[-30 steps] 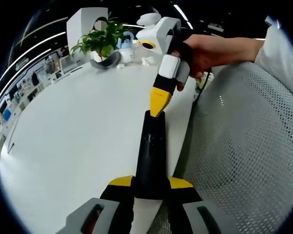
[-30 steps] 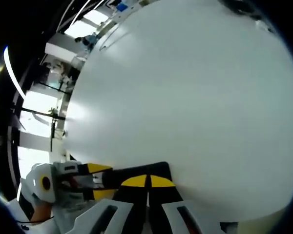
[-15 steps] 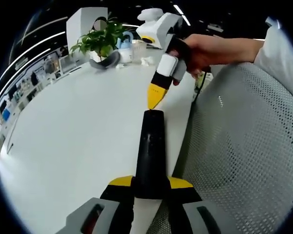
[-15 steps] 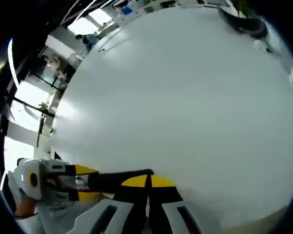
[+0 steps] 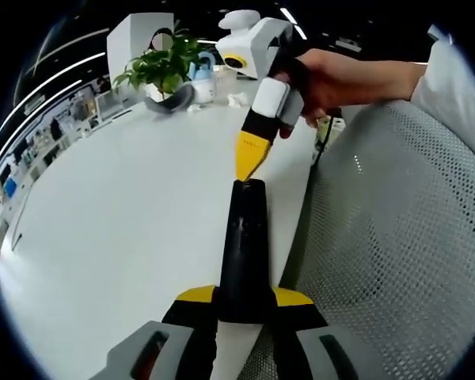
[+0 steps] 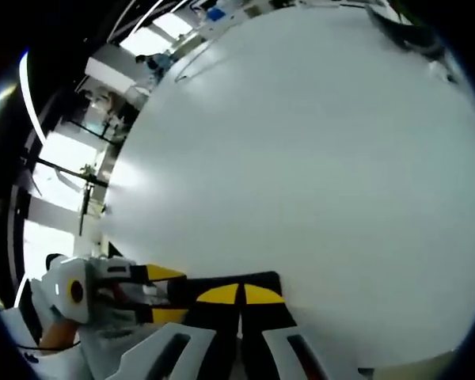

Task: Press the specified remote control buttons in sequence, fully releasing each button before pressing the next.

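Remote control (image 5: pixel 245 252): long black body clamped between the jaws of the left tongs (image 5: pixel 245 297), held above the near edge of the white table (image 5: pixel 119 214) and pointing away from the camera; its far end lies just under the yellow tip of the right tongs.
Left tongs: clenched on the remote's near end, one yellow pad showing either side of it.
Right tongs (image 5: pixel 250 156): jaws pressed together into a single yellow point with nothing between them, aimed down at the remote's far end; whether the tip touches a button cannot be told. In the right gripper view the same tip (image 6: pixel 239 294) overlaps the remote (image 6: pixel 222 283).
Hand (image 5: pixel 332 75): beyond the remote, wrapped round the right tongs' handle, wrist angled so the tool slopes downward.
Risk, leverage: judged likely that a press at the far end levers the remote in a grip held only at the near end.
Risk, aim: the narrow tip could slide onto a neighbouring button.
Risk, release: lifting too little would leave the button half-pressed.
Beyond the remote: potted plant (image 5: pixel 165 65) at the table's far side.
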Demonstrator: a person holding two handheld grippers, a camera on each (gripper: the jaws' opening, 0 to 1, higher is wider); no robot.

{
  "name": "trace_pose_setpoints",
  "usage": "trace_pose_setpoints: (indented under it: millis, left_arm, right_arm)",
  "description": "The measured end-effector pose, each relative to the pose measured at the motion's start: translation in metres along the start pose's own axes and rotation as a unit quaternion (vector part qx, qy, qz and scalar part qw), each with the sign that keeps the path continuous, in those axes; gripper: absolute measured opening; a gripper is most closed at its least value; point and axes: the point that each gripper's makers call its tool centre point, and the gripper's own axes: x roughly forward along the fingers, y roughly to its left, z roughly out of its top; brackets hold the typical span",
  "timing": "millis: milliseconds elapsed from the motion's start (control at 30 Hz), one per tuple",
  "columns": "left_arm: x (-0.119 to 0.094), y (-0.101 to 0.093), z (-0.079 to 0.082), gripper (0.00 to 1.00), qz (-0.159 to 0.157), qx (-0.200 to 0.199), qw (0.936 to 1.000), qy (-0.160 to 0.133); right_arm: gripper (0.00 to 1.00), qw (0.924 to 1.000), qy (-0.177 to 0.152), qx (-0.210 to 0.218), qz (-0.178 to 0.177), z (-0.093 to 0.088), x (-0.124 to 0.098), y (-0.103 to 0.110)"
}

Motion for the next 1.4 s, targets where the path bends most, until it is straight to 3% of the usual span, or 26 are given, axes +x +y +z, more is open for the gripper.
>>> trace_pose_setpoints:
  millis: [400,633,800,1267,1400]
  left_arm:
    - [0.000,0.000,0.000,0.24,0.001,-0.001,1.0000,0.000]
    - [0.000,0.000,0.000,0.24,0.001,0.000,1.0000,-0.001]
    - [0.000,0.000,0.000,0.24,0.001,0.001,1.0000,-0.001]
    - [0.000,0.000,0.000,0.25,0.000,0.002,1.0000,-0.005]
    - [0.000,0.000,0.001,0.25,0.000,0.002,1.0000,-0.006]
  right_arm:
    - [0.00,0.9996,0.025,0.002,0.014,-0.007,0.006,0.004]
    - [0.00,0.9990,0.033,-0.024,-0.015,-0.010,0.009,-0.002]
    - [0.00,0.9991,0.030,-0.027,-0.011,-0.010,0.009,-0.001]
    - [0.00,0.9929,0.024,-0.109,-0.042,-0.011,0.010,0.001]
    - [0.00,0.9942,0.017,-0.101,-0.030,-0.010,0.010,-0.001]
